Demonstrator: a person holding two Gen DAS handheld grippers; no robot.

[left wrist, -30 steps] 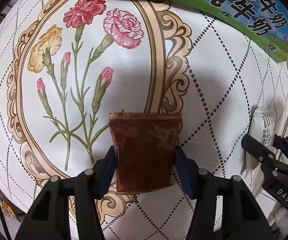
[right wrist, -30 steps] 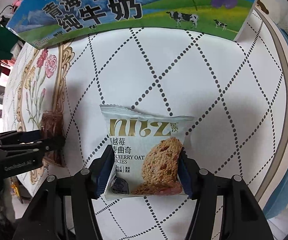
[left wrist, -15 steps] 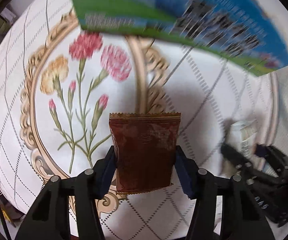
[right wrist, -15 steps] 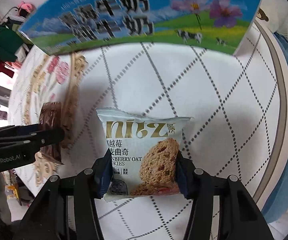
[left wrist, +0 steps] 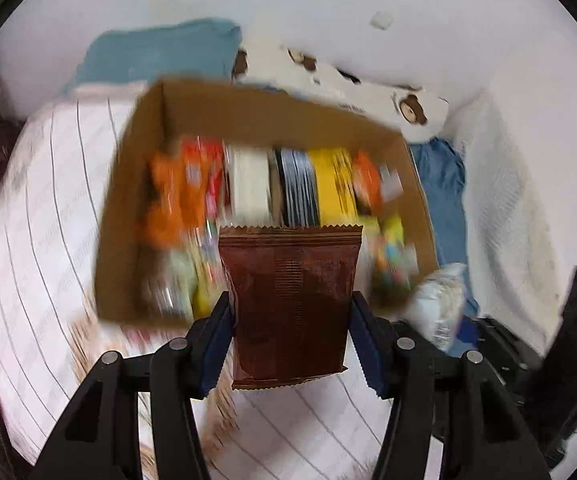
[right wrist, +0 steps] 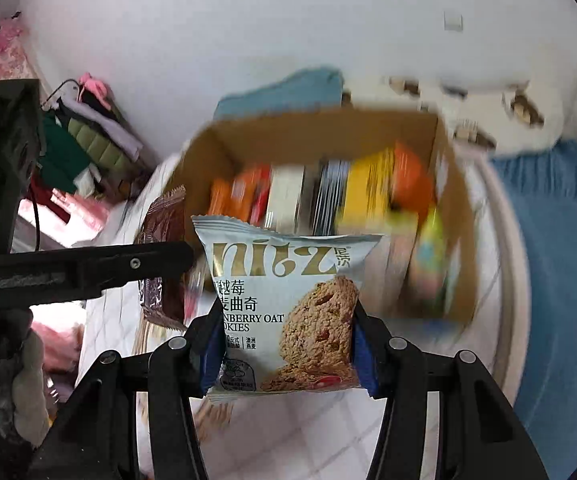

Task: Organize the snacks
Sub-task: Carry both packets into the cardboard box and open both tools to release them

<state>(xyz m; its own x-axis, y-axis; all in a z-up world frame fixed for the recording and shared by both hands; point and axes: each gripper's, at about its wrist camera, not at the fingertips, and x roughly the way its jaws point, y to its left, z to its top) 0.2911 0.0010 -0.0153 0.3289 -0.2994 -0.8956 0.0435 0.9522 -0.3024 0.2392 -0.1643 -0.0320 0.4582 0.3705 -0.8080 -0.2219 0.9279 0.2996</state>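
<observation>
Gripping crinkly brown packet, serrated-edged, rectangular.

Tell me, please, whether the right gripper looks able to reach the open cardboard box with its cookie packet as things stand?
Probably yes. The right gripper is shut on the cookie packet, and the cardboard box lies open-topped just ahead with nothing between. The left gripper, holding a brown packet, sits off to one side, not across the path.
</observation>
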